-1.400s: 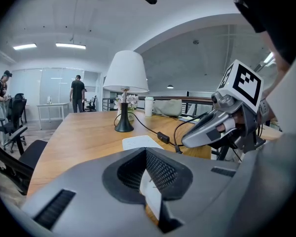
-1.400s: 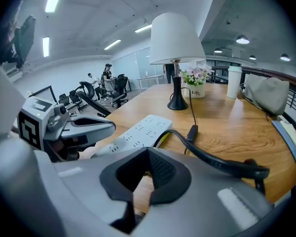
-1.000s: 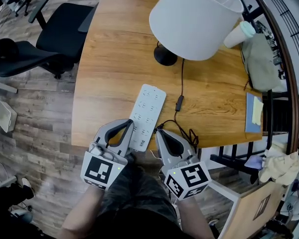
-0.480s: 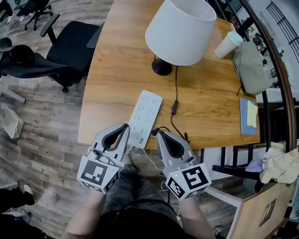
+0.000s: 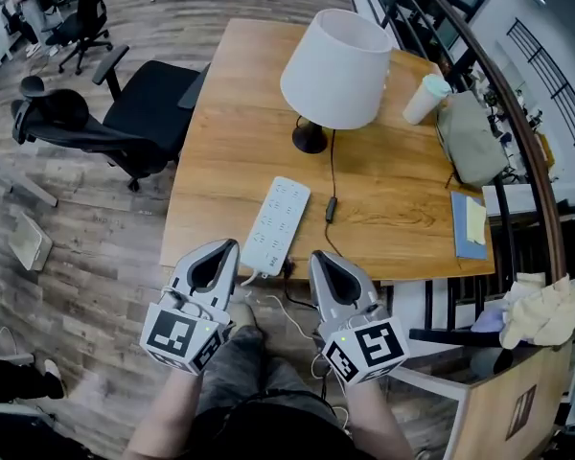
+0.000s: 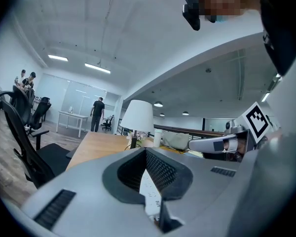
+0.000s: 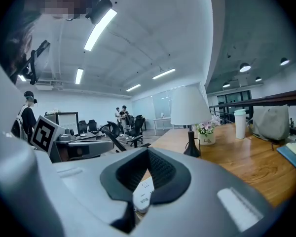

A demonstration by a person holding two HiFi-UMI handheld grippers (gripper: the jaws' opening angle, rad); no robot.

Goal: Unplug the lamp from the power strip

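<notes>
1. Head view: our left gripper (image 5: pixel 228 246) and right gripper (image 5: pixel 319 256) hang just off the near edge of the wooden table (image 5: pixel 220 151), not touching it. Both pairs of jaws are pressed together with nothing in them. The white power strip (image 5: pixel 277 223) lies flat near that edge, a bit past the tips and between the two grippers. The lamp (image 5: pixel 335 65) stands farther back. Its black cord (image 5: pixel 332 175) runs down toward the strip's near end, but we can't tell if the plug is seated. A cup (image 5: pixel 425 99) and a grey bag (image 5: pixel 468 137) sit over on the right.
2. Left gripper view: the jaws meet tip to tip and are empty. The strip shows through the hole behind the tips, and the lamp is beyond it.
3. Right gripper view: same deal, jaws closed tight on nothing. The strip peeks through the opening. The lamp is upright, with a small flower pot (image 7: pixel 207 136) just beside its base.
</notes>
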